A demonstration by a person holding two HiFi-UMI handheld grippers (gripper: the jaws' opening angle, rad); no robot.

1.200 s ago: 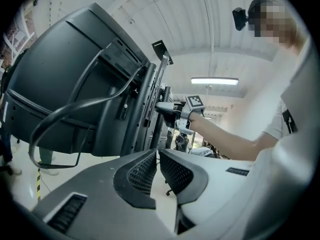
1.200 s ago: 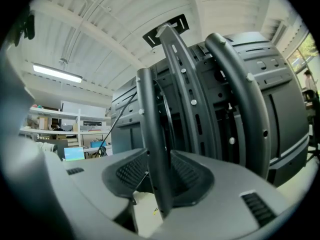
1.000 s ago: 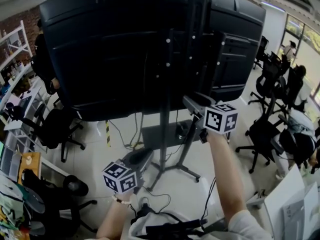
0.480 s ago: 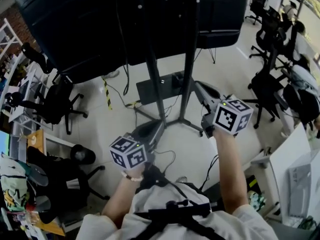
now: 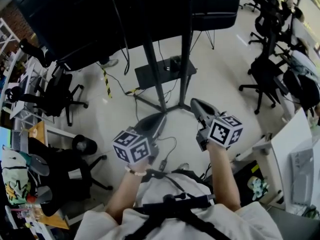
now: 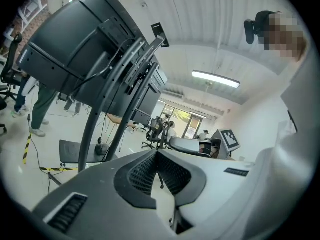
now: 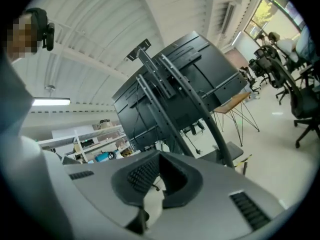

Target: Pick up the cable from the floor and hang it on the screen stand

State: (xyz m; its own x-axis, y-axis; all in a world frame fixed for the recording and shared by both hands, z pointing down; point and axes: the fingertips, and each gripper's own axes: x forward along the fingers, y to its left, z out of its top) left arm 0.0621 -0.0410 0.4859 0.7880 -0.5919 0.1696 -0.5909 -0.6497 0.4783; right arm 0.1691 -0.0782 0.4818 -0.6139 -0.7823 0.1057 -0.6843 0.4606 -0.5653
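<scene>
Head view, looking steeply down at a pale floor point(image 5: 220, 69). The person is holding both grippers low and close to the body.

The left gripper point(image 5: 161, 118) is pointing toward the screen stand point(image 5: 186, 44). In the left gripper view we are seeing its jaws pressed together tip to tip, with nothing between them.

The right gripper point(image 5: 194, 104) is sitting near it, also aimed at the stand. In its own view the jaws are likewise meeting and gripping nothing.

A thin black cable point(image 5: 169, 146) is lying on the floor. It is showing between the two grippers, just in front of the person and near the stand's feet. We are not seeing either gripper holding it.

The stand is carrying a large black screen point(image 5: 75, 24), seen from the back, with a dark base plate point(image 5: 150, 76) below. Yellow-and-black striped tape point(image 5: 105, 78) is lying on the floor left of the plate. An office chair point(image 5: 60, 96) is standing further left.
</scene>
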